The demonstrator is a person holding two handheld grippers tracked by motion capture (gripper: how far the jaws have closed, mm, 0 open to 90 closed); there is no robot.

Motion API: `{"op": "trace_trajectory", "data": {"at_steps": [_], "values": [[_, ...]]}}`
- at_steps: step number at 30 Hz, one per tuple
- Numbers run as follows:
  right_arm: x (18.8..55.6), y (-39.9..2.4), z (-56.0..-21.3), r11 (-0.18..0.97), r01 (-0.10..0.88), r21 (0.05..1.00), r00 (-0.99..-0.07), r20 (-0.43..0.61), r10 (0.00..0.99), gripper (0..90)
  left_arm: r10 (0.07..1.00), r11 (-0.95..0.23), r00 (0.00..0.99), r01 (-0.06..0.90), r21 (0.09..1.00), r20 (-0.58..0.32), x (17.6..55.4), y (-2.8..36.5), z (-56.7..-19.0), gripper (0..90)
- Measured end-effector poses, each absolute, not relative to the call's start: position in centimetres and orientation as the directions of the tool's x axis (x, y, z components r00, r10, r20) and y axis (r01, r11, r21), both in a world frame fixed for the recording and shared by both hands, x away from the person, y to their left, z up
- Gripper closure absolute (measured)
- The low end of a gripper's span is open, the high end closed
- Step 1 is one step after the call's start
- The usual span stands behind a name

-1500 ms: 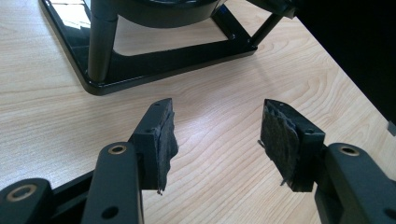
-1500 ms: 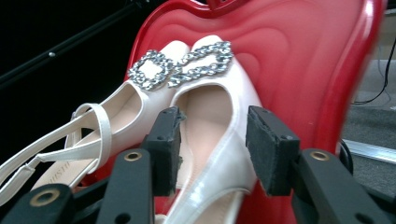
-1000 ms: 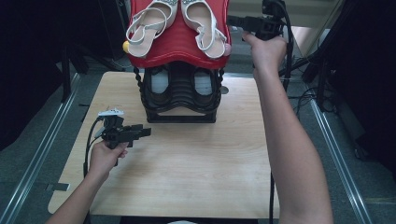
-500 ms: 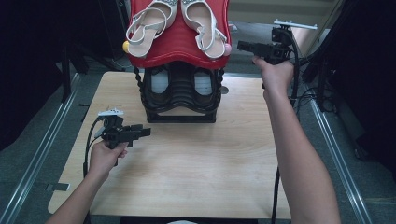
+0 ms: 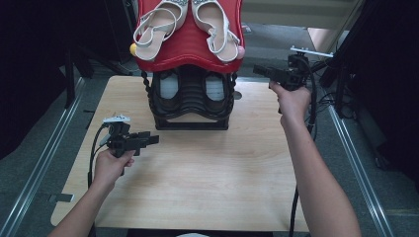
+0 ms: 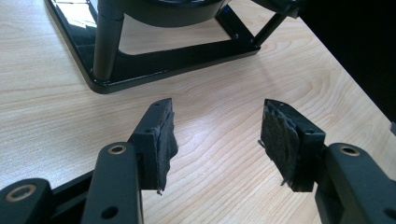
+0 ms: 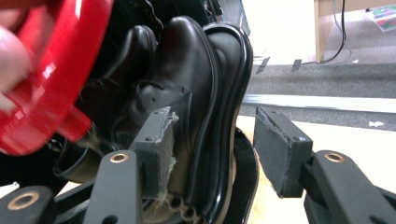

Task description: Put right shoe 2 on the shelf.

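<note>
A two-tier shoe rack (image 5: 190, 118) stands at the back of the wooden table (image 5: 207, 173). Its red top tier (image 5: 190, 47) carries a pair of white strappy sandals (image 5: 158, 29). The black lower tier holds a pair of black shoes (image 5: 170, 86). My right gripper (image 5: 257, 69) hangs open beside the rack's right side, level with the gap under the red tier. In the right gripper view, the open gripper (image 7: 212, 149) faces a black shoe (image 7: 187, 70) with nothing between the pads. My left gripper (image 5: 150, 139) rests low over the table, open and empty, in front of the rack's base (image 6: 154, 70).
Metal rails (image 5: 44, 163) run along the floor on both sides of the table. Dark stands and cables (image 5: 341, 74) crowd the right rear. The rack's black post (image 6: 107, 42) rises just ahead of the left gripper (image 6: 217, 135). Bare wood spreads across the table's front half.
My right hand has come down from beside the red top tier to the level of the lower tier, and a little to the right. The left hand has stayed put.
</note>
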State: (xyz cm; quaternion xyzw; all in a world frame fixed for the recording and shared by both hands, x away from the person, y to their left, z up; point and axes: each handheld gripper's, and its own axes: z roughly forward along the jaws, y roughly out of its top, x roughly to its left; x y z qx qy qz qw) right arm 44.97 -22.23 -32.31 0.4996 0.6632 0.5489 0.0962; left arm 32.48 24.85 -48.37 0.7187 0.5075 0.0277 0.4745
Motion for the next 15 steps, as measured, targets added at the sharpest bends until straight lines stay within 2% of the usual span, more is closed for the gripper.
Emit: {"op": "trace_trajectory", "data": {"at_steps": [15], "values": [[43.5, -23.1, -36.8, -0.102, 0.607, 0.788, -0.466, 0.457, 0.758, 46.9, 0.757, -0.035, 0.481, 0.705, 0.708, -0.441, 32.5, 24.8, -48.4, 44.6]]}}
